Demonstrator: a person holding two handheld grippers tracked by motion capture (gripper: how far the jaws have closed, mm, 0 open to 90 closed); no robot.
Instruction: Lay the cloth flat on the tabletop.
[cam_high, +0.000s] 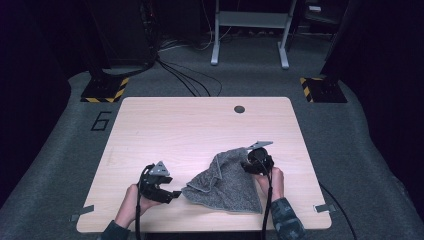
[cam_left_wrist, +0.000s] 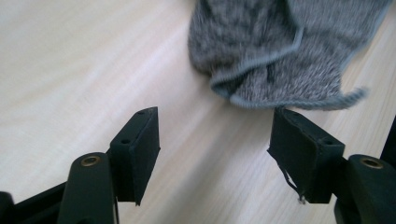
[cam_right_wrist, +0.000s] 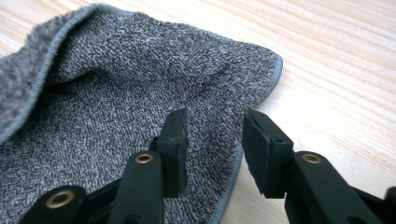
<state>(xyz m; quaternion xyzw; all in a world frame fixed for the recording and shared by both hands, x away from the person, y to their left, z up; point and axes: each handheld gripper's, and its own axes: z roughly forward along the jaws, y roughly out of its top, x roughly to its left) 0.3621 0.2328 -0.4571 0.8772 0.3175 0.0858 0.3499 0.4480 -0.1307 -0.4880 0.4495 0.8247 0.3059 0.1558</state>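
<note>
We see a grey towel (cam_high: 225, 182) lying rumpled in the lower middle of the high view, on the pale wooden tabletop (cam_high: 175, 125). It is terry cloth, nubby and matte, with a smooth stitched hem, and one side is folded over into a loose peak. We judge it light, limp and not slippery; it will sag and drape when lifted, so a hemmed corner is the best place to pinch. The left gripper (cam_left_wrist: 215, 140) sits at the lower left of the high view, its fingers apart and holding nothing, just short of a towel corner. The right gripper (cam_right_wrist: 215, 140), at the towel's right edge, also has its fingers apart, straddling the hem without pinching it.
</note>
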